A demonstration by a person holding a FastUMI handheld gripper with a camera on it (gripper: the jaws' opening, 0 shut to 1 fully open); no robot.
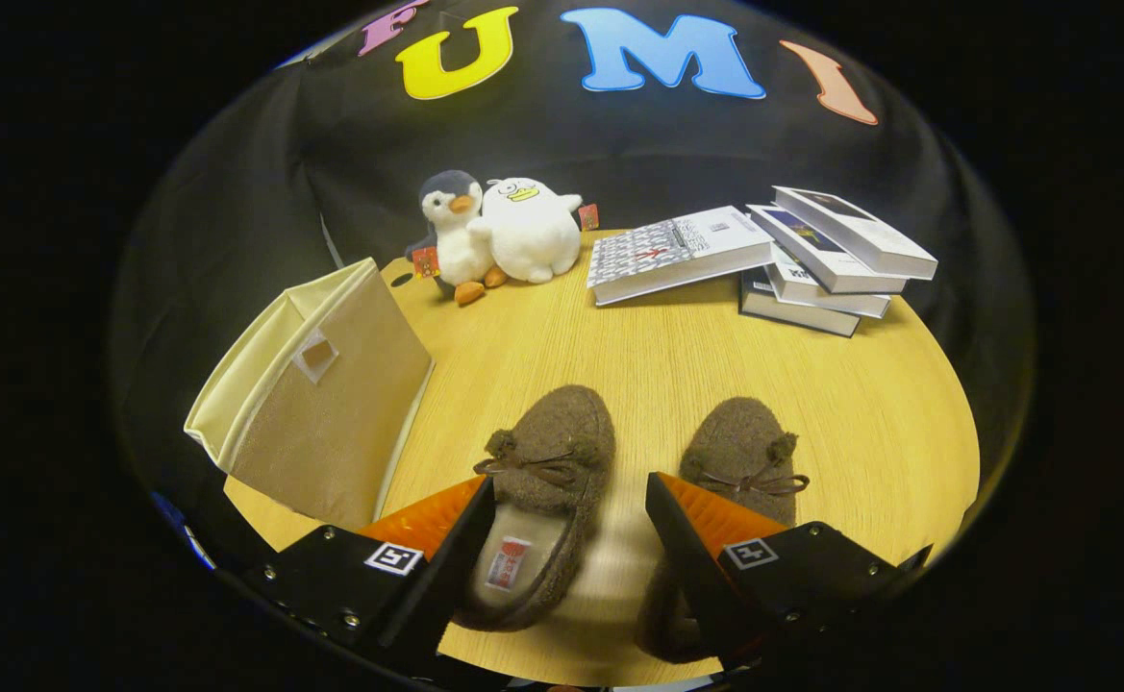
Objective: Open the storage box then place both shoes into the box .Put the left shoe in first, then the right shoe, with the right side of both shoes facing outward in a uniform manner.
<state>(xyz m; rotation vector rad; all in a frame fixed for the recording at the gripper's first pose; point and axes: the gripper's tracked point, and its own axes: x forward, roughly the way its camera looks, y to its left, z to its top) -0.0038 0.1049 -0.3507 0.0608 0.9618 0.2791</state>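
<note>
Two brown fuzzy slippers with small bows lie side by side on the wooden table, toes pointing away from me. The left slipper sits between my fingers, close against the left finger, its inner sole showing. The right slipper is partly hidden behind the right finger. My gripper hovers over them, open, pressing on nothing. A beige fabric storage box stands to the left of the slippers, tilted, with a small pull tab on its near face.
A penguin plush and a white duck plush sit at the table's far side. A stack of books lies far right, one book leaning off it. The table's round edge curves close on the right.
</note>
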